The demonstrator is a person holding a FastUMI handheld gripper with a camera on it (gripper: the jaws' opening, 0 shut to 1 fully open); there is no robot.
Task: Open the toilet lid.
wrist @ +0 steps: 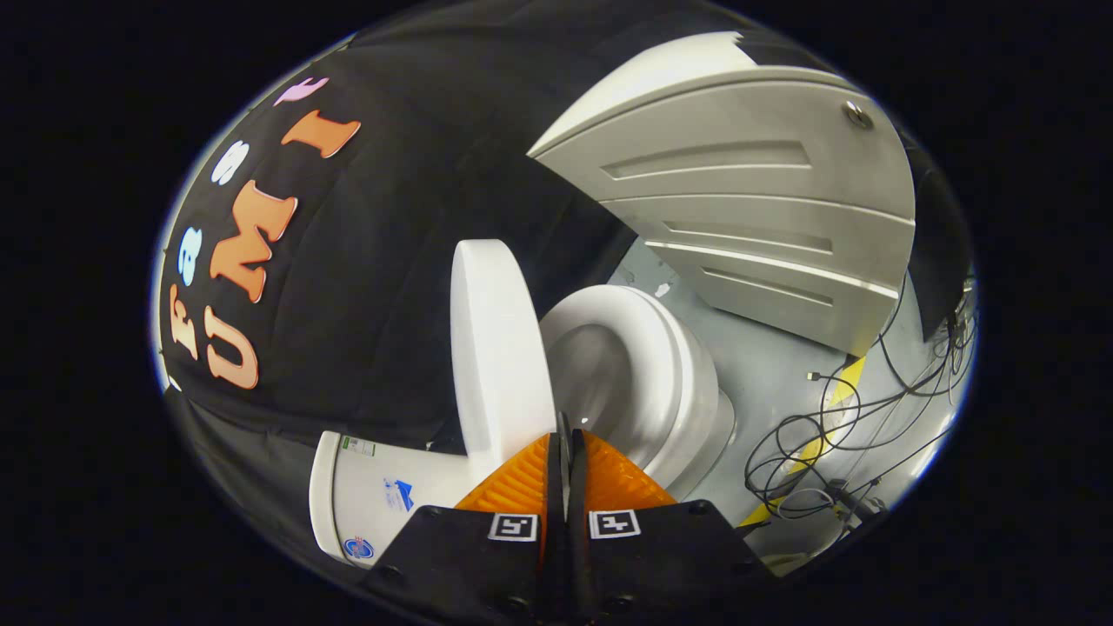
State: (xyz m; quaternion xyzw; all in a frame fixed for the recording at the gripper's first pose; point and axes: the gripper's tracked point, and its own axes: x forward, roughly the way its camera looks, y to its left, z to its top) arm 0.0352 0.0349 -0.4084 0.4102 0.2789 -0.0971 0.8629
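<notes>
Tongs are closed, gripping nothing; just beyond them the lid stands raised off the toilet, so the opening looks done.

Booth corner as I see it

Black cloth wall, grey floor with yellow tape, tangled black cables, and a pale grey panelled cabinet.

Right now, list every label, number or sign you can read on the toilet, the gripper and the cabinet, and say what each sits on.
No text here can be read.
Toilet tank: three stickers, all too small and blurred to read.
Gripper, fingers shut with their tips by the foot of the raised toilet lid: two square markers, coded patterns, no words.
Cabinet: no lettering.
</notes>
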